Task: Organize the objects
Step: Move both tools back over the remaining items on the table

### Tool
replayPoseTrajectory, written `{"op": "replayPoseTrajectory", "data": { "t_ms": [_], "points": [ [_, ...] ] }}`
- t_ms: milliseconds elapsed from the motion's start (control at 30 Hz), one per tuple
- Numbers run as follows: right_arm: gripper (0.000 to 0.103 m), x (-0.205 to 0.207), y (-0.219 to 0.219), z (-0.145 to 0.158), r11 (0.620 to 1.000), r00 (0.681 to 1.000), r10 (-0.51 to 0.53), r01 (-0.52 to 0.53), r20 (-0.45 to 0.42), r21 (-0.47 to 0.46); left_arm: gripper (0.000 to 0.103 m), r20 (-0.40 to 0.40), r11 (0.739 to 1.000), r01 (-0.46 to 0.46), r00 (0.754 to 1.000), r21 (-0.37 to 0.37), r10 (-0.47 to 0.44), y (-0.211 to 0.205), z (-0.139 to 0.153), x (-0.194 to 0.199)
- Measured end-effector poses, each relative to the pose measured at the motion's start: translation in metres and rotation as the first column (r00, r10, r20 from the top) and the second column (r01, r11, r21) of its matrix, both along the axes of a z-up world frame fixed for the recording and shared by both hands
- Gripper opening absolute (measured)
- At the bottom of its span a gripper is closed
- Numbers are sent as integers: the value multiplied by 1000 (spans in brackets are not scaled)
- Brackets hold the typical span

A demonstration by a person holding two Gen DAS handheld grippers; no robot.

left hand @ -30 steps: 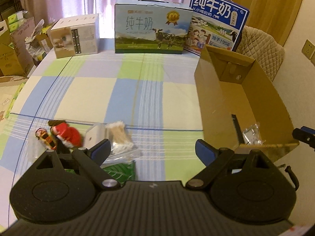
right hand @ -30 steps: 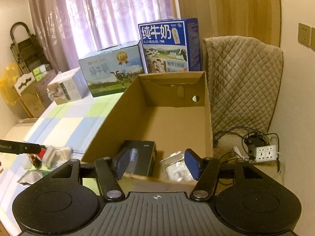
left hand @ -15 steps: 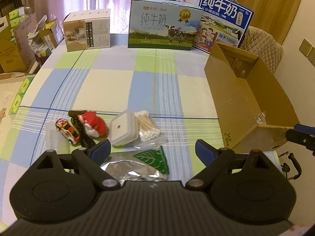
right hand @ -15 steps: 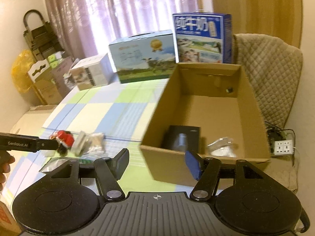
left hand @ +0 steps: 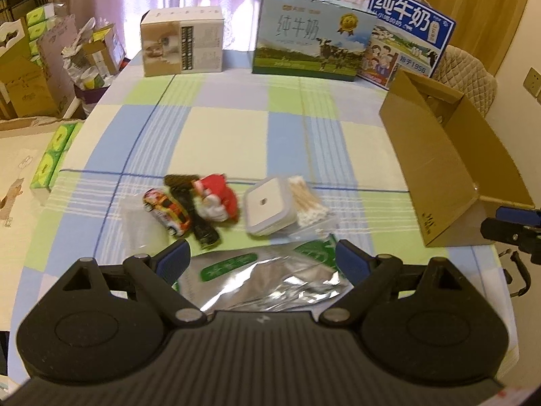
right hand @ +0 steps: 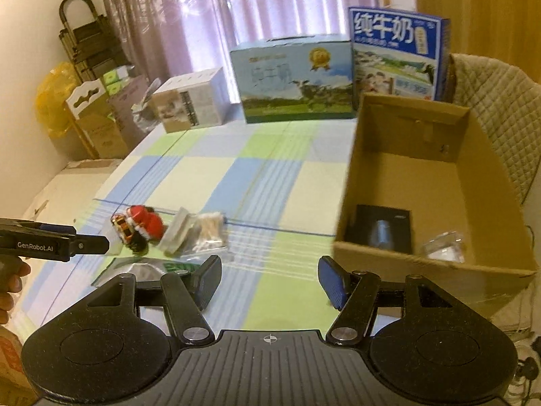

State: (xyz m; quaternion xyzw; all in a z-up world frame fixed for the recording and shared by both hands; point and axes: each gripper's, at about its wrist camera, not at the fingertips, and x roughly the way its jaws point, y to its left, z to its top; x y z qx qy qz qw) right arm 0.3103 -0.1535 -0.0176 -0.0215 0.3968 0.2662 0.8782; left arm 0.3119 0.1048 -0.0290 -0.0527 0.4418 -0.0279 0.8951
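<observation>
Both grippers have pulled back and up from the open brown cardboard box (right hand: 436,182); a second ago the right one looked straight down into it, and now the whole checked bench (left hand: 230,135) is in view. The left gripper (left hand: 262,257) hangs above the near edge of the bench with its fingers spread wide and nothing between them. The right gripper (right hand: 268,280) hovers near the box's front corner, fingers equally wide and empty.

Inside the box lie a black flat carton (right hand: 382,228) and a small clear plastic packet (right hand: 443,247). The things left to sort sit in a cluster on the bench, well apart from the box: a crinkled silver foil pouch with green print (left hand: 267,280) directly under the left fingers, a square white lidded plastic container (left hand: 268,208), a clear bag of cotton swabs (left hand: 309,204) touching it, a red and white plush figure (left hand: 216,199), a dark brush-like piece (left hand: 194,213) and a small orange toy car (left hand: 167,211).

The foil pouch is probably the nearest pick. It looks light, thin and slippery, and lies flat, so a top-down pinch would likely slide off; catching a raised crease or the edge seam seems safer. The white container is stiff and should take a grip across two opposite sides. The swab bag is limp and best pinched at its loose film.
</observation>
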Motion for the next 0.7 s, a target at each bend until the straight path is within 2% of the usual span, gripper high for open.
{"op": "replayPoseTrajectory", "data": {
  "t_ms": [400, 700],
  "points": [
    [61, -7, 59, -46, 993, 987, 122, -121, -105, 13, 91, -74, 998, -64, 995, 6, 65, 54, -25, -20],
    [60, 12, 111, -71, 976, 972, 216, -214, -93, 37, 91, -108, 989, -151, 983, 7, 151, 91, -38, -29]
  ]
}}
